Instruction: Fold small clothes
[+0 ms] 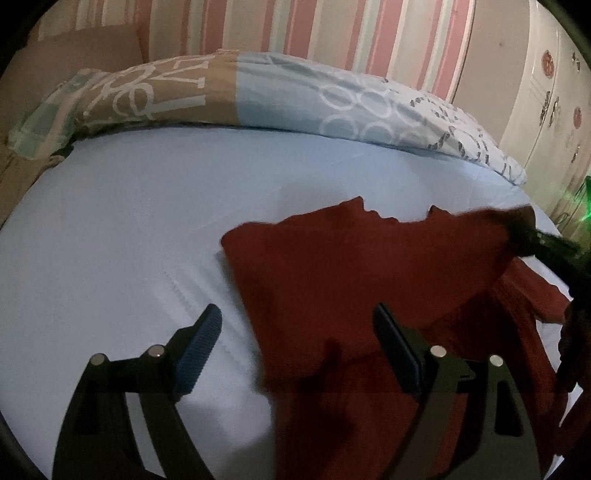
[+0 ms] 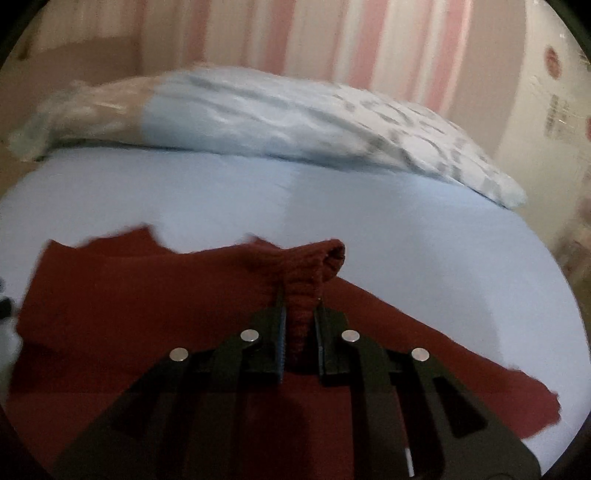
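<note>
1. A dark red knit garment point(image 1: 332, 266) lies spread on a pale blue bed sheet point(image 1: 118, 229), on the right-hand part of the bed as the left wrist camera sees it. In the right wrist view the same red garment point(image 2: 122, 295) fills the lower left and centre, with one long strip running out to the lower right.
2. A ribbed, tube-like part of the garment point(image 2: 314, 269), which may be a cuff or a neck, is lifted off the sheet and bunched. Its open end points to the upper right.
3. The right gripper point(image 2: 300, 332) is clamped on that ribbed part, with the knit squeezed between its two pads. In the left wrist view the right gripper point(image 1: 535, 240) shows only as a dark blur at the garment's far right corner.
4. The left gripper point(image 1: 295, 347) has its jaws spread wide and holds nothing. One finger point(image 1: 199, 350) is over bare sheet, and the other finger point(image 1: 399, 354) is over the red cloth near its lower edge.
5. Beyond the garment, a folded duvet point(image 1: 280, 99) in light blue and tan with white rings and lettering lies across the far side of the bed.
6. Behind it rises a wall point(image 1: 314, 29) with pink, cream and grey stripes. A white wardrobe point(image 1: 550, 103) with red round decorations stands at the right.
</note>
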Tool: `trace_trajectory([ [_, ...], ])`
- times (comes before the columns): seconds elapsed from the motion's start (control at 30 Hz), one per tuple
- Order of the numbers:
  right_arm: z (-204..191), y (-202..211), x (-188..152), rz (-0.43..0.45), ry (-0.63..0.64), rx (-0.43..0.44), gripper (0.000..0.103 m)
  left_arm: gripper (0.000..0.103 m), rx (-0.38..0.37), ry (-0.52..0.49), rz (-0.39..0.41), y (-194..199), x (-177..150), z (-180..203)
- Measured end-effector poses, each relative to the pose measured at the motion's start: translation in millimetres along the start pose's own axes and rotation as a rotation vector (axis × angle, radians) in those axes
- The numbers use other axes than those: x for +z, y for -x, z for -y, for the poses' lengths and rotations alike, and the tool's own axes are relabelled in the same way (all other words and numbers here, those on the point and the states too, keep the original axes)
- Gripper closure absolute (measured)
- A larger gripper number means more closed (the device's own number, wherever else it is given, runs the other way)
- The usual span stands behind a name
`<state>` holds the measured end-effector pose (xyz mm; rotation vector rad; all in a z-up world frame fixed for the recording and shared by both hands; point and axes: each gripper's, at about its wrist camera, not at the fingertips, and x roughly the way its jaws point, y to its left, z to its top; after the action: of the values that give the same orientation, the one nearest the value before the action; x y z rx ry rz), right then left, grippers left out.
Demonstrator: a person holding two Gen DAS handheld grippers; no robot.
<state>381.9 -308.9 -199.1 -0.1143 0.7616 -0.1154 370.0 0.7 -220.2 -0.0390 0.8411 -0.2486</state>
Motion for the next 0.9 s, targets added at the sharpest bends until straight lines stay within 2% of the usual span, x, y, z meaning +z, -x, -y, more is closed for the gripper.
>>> trace_trajectory([
  [0.07,10,-25,-12,-0.079,0.003,-0.022,0.09,0.018,-0.005,0.0,-0.017,-8,3,4],
  [0.17,14,-48,-30,-0.149,0.042,-0.031,0.086,0.018,0.001,-0.025,-0.046,-20,5,12],
  [0.2,17,-48,-35,-0.156,0.052,-0.035,0.077,0.018,0.005,-0.038,-0.054,-24,5,15],
  [0.23,21,-48,-37,-0.16,0.052,-0.047,0.067,0.018,0.004,-0.046,-0.061,-26,5,18],
  [0.27,26,-43,-37,-0.156,0.03,-0.048,0.061,0.018,0.002,-0.058,-0.068,-27,4,20],
  [0.3,31,-38,-36,-0.151,0.004,-0.043,0.049,0.018,0.002,-0.066,-0.072,-28,5,22],
  [0.37,47,-14,-35,-0.111,-0.072,-0.01,0.045,0.018,0.005,-0.086,-0.073,-27,3,26],
  [0.43,47,3,-34,-0.079,-0.08,-0.004,0.039,0.018,0.0,-0.088,-0.072,-26,2,28],
  [0.5,38,7,-33,-0.072,-0.052,0.043,0.033,0.018,-0.005,-0.077,-0.083,-29,0,28],
  [0.67,5,-26,-41,-0.159,0.023,0.087,0.035,0.018,0.008,-0.047,-0.126,-40,-7,28],
  [0.7,1,-35,-44,-0.19,0.035,0.087,0.038,0.018,0.021,-0.057,-0.14,-44,-10,29],
  [0.9,-5,-47,-46,-0.243,0.051,0.071,0.038,0.018,0.069,-0.08,-0.171,-52,-16,29],
])
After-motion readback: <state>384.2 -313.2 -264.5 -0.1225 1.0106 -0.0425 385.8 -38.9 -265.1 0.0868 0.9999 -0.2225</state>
